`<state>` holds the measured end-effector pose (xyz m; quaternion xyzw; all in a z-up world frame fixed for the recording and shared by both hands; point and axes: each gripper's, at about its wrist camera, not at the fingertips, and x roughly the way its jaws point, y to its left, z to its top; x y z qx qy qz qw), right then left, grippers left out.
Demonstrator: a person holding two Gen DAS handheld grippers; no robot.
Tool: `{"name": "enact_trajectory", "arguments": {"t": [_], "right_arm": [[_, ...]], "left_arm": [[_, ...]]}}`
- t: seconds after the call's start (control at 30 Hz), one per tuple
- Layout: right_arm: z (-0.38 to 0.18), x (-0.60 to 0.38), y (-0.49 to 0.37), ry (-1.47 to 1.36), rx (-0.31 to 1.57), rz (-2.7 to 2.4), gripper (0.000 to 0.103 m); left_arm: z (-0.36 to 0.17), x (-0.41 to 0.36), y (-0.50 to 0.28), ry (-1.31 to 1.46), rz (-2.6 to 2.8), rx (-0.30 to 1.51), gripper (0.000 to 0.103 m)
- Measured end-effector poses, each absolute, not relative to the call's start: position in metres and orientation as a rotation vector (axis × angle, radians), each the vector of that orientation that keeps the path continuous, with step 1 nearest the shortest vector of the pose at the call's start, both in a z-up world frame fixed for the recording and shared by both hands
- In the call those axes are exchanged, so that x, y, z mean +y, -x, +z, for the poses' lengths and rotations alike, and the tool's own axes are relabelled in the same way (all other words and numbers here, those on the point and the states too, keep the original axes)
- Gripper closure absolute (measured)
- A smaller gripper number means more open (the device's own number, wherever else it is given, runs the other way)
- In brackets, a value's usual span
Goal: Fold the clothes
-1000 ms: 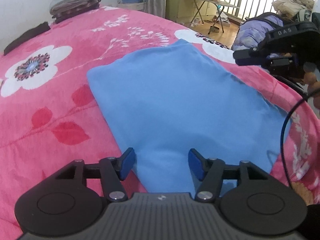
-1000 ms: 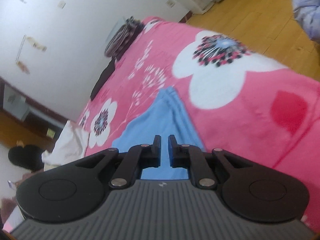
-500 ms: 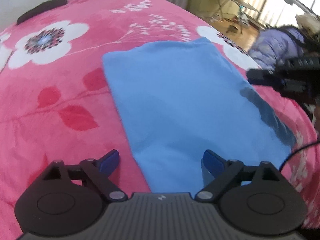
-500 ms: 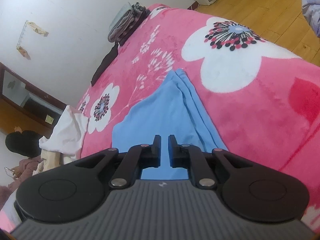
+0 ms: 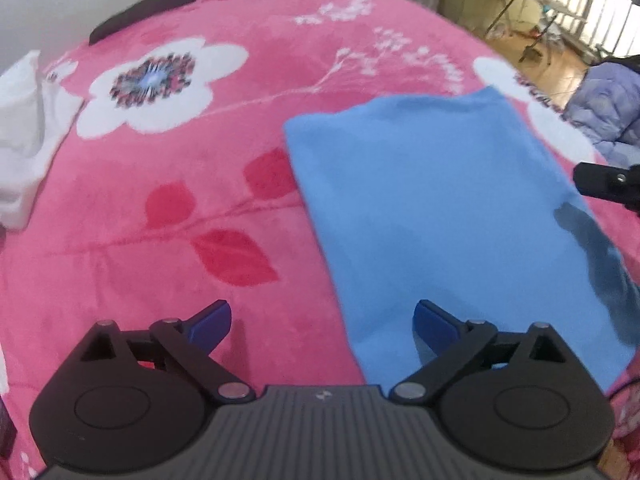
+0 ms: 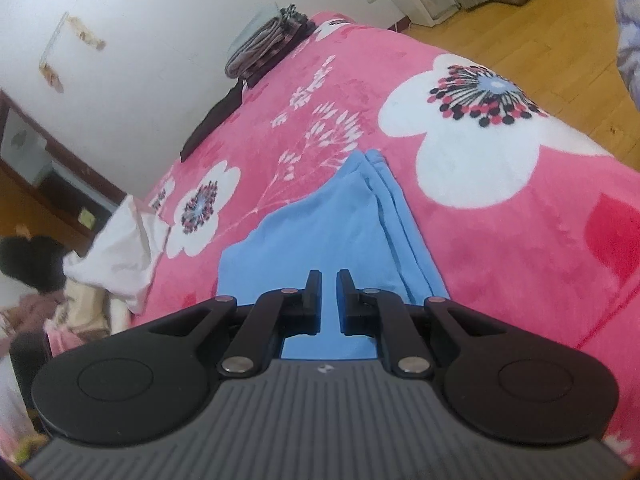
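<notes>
**Left gripper opening wide beside the folded blue garment**

Since half a second ago, the left gripper is spreading its blue-tipped fingers wider and sliding toward the left, so that its left finger is now hanging over the bare pink floral blanket while the right finger is over the near left edge of the blue garment. Its jaws are fully released and are holding nothing.

The blue garment is lying flat on the blanket as a folded rectangle, with its layered edges showing on the right side in the right wrist view. The right gripper is hovering over the near end of the garment — its jaws are nearly closed, with a thin gap between them and no cloth in it. In the left wrist view its black tip is showing at the right edge, casting a shadow on the cloth.

A white cloth is lying at the left side of the bed, and a stack of folded dark clothes is resting at the far end near the wall.
</notes>
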<state>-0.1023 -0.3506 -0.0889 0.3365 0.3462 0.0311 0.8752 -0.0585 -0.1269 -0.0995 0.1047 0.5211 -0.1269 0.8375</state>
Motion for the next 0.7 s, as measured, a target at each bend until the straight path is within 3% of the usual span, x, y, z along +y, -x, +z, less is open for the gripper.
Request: {"name": "enact_trajectory", "arguments": {"t": [0.33, 0.43, 0.47, 0.7], "right_arm": [[-0.103, -0.337, 0.096, -0.533, 0.834, 0.078, 0.096], [-0.106, -0.366, 0.1, -0.639, 0.802, -0.018, 0.099], [-0.103, -0.366, 0.099, -0.631, 0.795, -0.017, 0.095], [-0.085, -0.351, 0.086, -0.524, 0.766, 0.045, 0.095]], "left_arm": [[-0.107, -0.123, 0.054, -0.163, -0.246, 1.173, 0.004], [-0.107, -0.123, 0.054, -0.163, -0.241, 1.177, 0.002], [-0.108, -0.123, 0.054, -0.164, -0.24, 1.178, 0.002], [-0.109, -0.124, 0.054, -0.165, -0.23, 1.183, 0.001]]}}
